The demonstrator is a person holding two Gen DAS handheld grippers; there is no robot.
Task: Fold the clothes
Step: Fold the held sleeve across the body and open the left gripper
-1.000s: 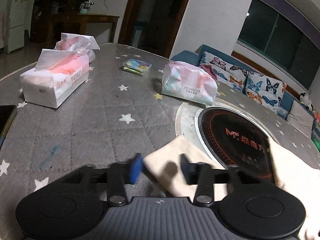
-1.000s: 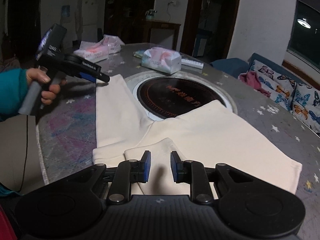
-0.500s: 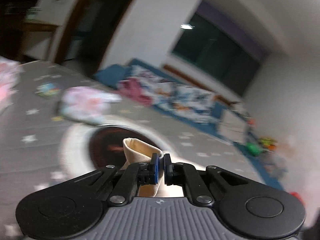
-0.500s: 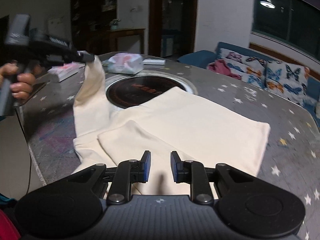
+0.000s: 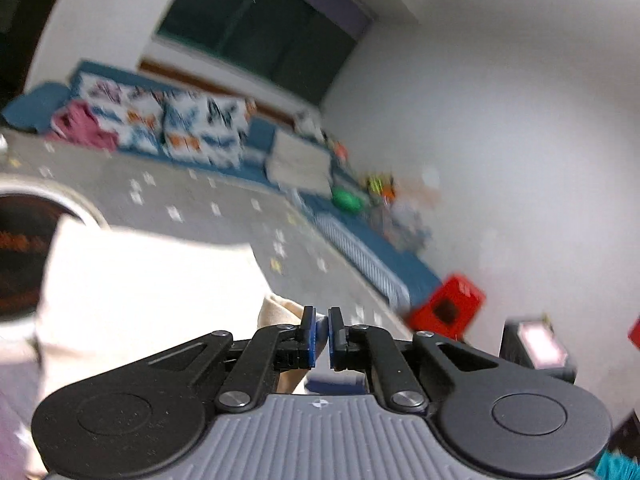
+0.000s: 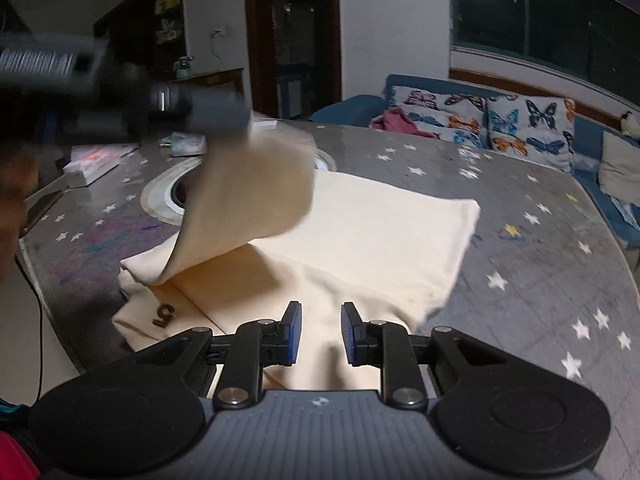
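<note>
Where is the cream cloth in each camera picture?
Left wrist: cloth fills the lower left, one edge pinched in the left gripper.
Right wrist: cloth spreads across the middle, one part lifted at upper left.
Shared landmark: the butterfly cushions.

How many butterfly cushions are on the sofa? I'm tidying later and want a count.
2 clearly show in the right wrist view: left cushion beside the pink cloth, right cushion next to it. More may be hidden.

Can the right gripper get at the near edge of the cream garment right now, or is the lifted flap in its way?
Probably yes. The right gripper is open, right over the cream garment at its near edge. The flap held up by the left gripper hangs farther back and to the left, so nothing blocks it.
</note>
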